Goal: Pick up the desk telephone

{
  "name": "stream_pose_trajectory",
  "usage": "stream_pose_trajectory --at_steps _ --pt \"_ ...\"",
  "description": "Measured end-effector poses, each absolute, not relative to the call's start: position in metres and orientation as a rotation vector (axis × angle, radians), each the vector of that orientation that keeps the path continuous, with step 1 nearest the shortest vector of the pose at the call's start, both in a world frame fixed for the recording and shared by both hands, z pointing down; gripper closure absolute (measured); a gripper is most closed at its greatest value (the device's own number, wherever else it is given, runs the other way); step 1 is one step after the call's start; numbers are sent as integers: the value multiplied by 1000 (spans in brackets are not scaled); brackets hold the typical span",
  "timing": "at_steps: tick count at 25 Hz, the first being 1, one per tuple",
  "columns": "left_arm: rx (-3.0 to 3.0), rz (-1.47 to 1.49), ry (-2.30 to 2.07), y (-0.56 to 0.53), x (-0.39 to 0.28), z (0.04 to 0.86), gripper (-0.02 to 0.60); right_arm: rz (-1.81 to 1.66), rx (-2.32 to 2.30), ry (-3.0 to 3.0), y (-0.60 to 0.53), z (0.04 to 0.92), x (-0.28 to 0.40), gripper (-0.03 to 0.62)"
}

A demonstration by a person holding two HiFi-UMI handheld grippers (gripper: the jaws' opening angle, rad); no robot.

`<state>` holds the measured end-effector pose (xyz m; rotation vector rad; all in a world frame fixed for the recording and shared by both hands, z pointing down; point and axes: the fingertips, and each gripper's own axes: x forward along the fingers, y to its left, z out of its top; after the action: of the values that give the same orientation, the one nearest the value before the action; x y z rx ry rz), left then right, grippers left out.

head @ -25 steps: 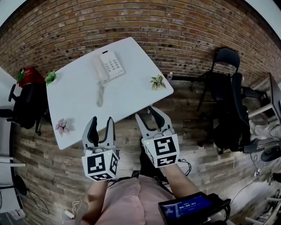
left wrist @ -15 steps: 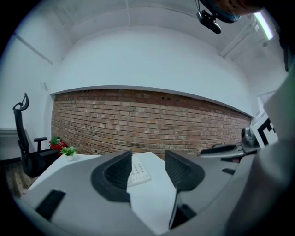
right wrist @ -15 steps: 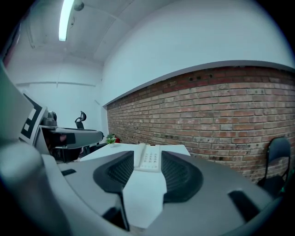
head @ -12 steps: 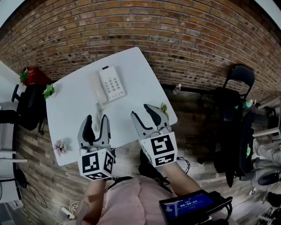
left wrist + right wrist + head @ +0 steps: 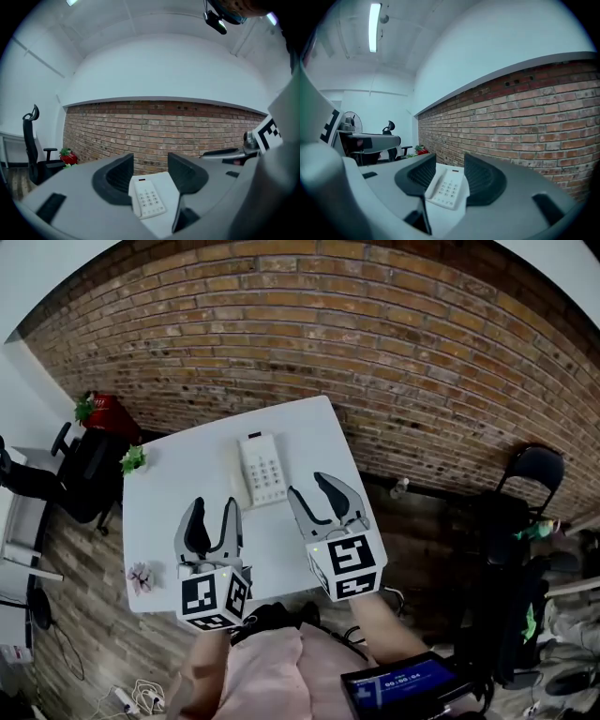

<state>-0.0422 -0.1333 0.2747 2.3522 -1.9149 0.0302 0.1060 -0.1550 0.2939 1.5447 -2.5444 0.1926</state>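
A white desk telephone (image 5: pixel 262 468), keypad up with its handset along the left side, lies toward the far part of the white table (image 5: pixel 169 521). My left gripper (image 5: pixel 214 510) hangs over the table's near half, short of the telephone and to its left, jaws open and empty. To the phone's near right my right gripper (image 5: pixel 314 488) is also open and empty. In the left gripper view the telephone (image 5: pixel 147 199) shows beyond the gap of the left gripper (image 5: pixel 150 171). In the right gripper view the telephone (image 5: pixel 446 187) also lies ahead of the right gripper (image 5: pixel 449 176).
A small green plant (image 5: pixel 133 458) stands at the table's far left corner and a pink flower (image 5: pixel 141 576) at the near left edge. A black office chair (image 5: pixel 80 470) stands left of the table and another chair (image 5: pixel 534 470) at the right. A brick wall (image 5: pixel 375 352) backs the table.
Both grippers have moved forward from before the table's near edge to over the tabletop, closer to the telephone. Their jaws stay open.
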Motion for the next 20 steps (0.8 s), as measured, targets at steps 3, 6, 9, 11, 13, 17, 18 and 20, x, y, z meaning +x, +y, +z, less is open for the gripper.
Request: stream_pose_trajectory --at_steps 3,6,9,11,13,17,18,20 --pt "2340 27 -1947 -145 -45 270 347 183 1526 -2567 -170 287 103 401" --pt "2322 38 -1965 -157 -50 273 345 168 1512 -2574 -184 287 99 401" --pt "2299 48 -1966 -171 -54 281 345 171 1496 -2571 -198 293 95 401" --pt "2285 57 -1957 -183 -56 289 344 185 1488 -2562 -210 298 93 401" --pt "2271 65 -1942 -195 -59 297 342 204 1478 -2550 -221 305 91 399" --pt "2225 67 -1902 -221 -67 315 337 252 1448 -2517 -243 324 80 396" --pt "2217 68 -1890 -229 -69 320 337 264 1443 -2510 -249 329 77 396" --pt "2205 70 -1859 -245 -73 332 334 285 1434 -2498 -263 340 69 393"
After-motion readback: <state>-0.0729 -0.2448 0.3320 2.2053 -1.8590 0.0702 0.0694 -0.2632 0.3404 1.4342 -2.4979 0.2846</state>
